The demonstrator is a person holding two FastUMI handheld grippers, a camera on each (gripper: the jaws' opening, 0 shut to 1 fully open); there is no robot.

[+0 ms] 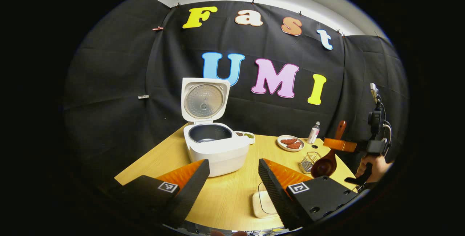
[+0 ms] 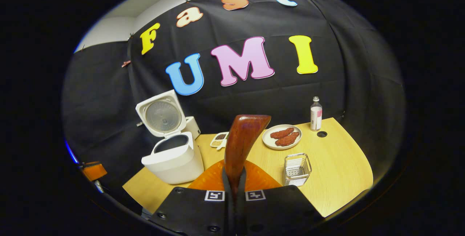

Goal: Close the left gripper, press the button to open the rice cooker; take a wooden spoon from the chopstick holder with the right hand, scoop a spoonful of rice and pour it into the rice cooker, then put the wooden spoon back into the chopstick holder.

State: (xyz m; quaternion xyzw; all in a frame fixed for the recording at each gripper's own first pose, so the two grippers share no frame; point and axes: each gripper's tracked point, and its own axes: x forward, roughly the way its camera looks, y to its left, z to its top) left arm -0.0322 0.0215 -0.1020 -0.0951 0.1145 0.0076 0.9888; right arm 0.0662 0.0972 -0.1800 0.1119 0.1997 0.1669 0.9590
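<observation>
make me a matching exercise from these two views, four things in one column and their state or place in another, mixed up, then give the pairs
Things:
1. rice cooker
2. wooden spoon
3. chopstick holder
4. plate

States or places:
A. holds reddish-brown pieces of food
B. wire basket standing on the table, nothing in it
C. lid up, dark inner pot showing
D. handle clamped between the fingers of the right gripper

Pairs: 1-C, 2-D, 3-B, 4-A

One rice cooker (image 1: 214, 145), one wooden spoon (image 2: 241, 145), one plate (image 2: 282, 137), one bottle (image 2: 316, 114).
</observation>
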